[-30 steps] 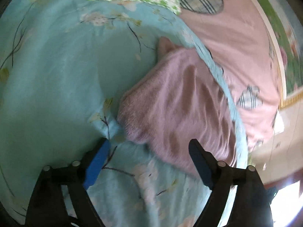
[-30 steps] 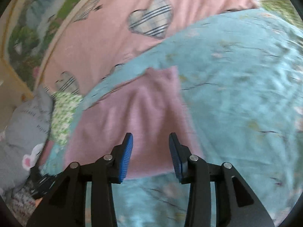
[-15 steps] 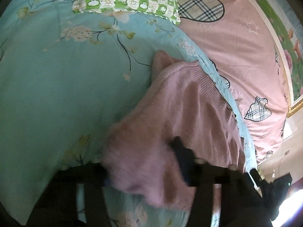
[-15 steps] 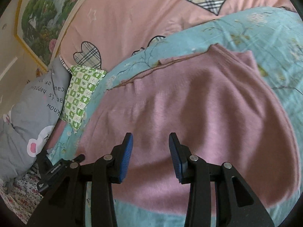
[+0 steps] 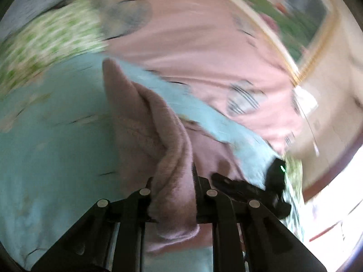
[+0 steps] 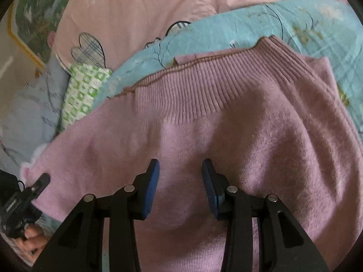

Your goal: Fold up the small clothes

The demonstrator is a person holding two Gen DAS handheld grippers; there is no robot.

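A small pink knitted sweater [image 6: 226, 124] lies on a light blue flowered blanket [image 6: 295, 22], ribbed collar toward the far side. My right gripper [image 6: 180, 183] is open, its blue pads just above the sweater's middle. My left gripper [image 5: 173, 195] is shut on a bunched edge of the sweater [image 5: 145, 117] and holds it lifted off the blanket [image 5: 52, 136]. The left gripper also shows at the left edge of the right wrist view [image 6: 29, 195], at the sweater's left corner. The right gripper shows in the left wrist view [image 5: 249, 188] as a dark shape.
A pink sheet with plaid hearts [image 6: 136, 11] lies beyond the blanket. A green-checked cloth [image 6: 81, 93] and a grey pillow [image 6: 22, 113] lie to the left. A framed picture [image 5: 295, 11] stands on the wall behind.
My left gripper closed on the sweater's edge and lifted it, with the view swinging fast. My right gripper moved forward over the sweater, staying open.
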